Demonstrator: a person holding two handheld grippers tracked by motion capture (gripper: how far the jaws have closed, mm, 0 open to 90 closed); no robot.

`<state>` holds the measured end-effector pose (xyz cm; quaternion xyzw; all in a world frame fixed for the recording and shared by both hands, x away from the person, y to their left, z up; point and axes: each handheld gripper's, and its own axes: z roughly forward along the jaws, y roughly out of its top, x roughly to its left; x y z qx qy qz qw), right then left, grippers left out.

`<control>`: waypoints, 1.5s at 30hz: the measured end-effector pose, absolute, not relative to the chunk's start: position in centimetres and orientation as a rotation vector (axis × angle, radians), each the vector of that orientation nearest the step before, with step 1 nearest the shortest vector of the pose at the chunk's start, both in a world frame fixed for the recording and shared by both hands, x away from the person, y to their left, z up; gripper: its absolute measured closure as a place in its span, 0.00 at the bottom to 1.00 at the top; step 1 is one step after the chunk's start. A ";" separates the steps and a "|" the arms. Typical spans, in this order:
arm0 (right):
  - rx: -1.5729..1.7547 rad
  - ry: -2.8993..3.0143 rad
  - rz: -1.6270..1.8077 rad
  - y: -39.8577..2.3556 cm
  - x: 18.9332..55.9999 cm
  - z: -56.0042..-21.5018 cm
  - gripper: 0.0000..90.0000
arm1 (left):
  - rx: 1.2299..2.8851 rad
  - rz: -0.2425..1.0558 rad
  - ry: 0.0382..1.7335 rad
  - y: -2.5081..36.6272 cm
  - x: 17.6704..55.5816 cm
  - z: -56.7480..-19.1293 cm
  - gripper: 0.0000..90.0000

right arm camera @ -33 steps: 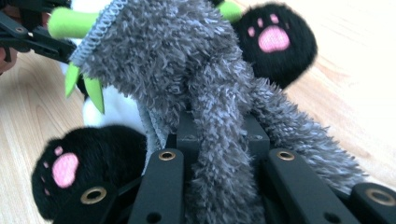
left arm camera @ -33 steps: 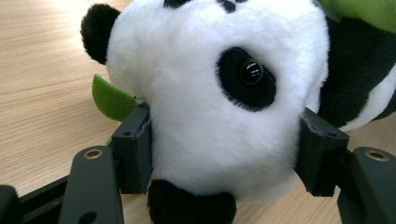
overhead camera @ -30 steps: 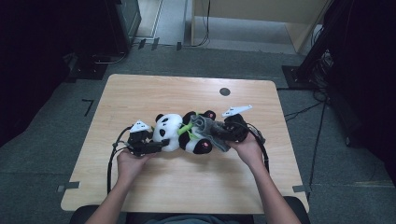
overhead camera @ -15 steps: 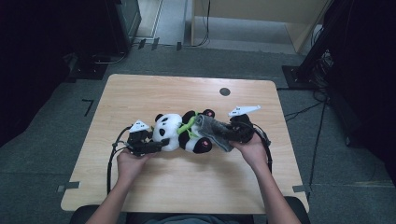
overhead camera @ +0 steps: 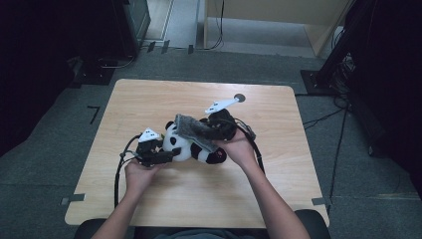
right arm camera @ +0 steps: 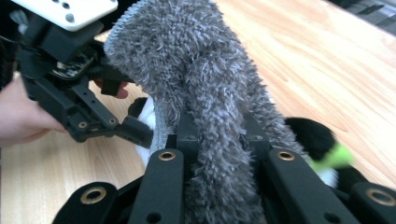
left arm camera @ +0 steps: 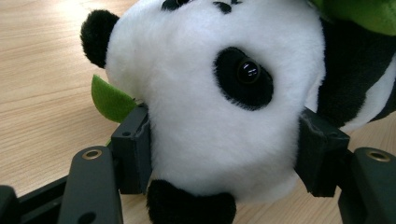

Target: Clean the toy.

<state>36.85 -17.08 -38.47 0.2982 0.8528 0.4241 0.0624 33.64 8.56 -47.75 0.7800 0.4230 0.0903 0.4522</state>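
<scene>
From above we look forward and down over the table (overhead camera: 149,99); each gripper view sits close along its own jaws. All three share the plush panda (left arm camera: 210,93).

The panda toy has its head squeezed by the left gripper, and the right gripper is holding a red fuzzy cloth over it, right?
Nearly. The left gripper does squeeze the panda toy by its head, but the fuzzy cloth clamped in the right gripper is grey, not red, as the right gripper view shows.

Light wooden table (overhead camera: 149,104) on grey carpeted floor (overhead camera: 54,134), dark surroundings.
</scene>
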 end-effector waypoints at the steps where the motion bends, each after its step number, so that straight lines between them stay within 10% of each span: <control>1: 0.897 2.590 1.270 -16.5 37.0 -38.7 0.84 | 1.928 0.222 1.045 8.6 33.7 -47.8 0.36; 6: 0.877 2.571 1.268 -15.0 37.9 -39.5 0.65 | 1.924 0.216 1.051 8.6 33.7 -47.8 0.36; 12: 0.854 2.570 1.280 -13.6 37.7 -39.6 0.83 | 1.923 0.224 1.053 8.5 33.7 -47.7 0.36; 45: 0.884 2.614 1.248 -22.3 34.8 -41.3 0.86 | 1.915 0.187 1.078 8.8 34.0 -48.0 0.38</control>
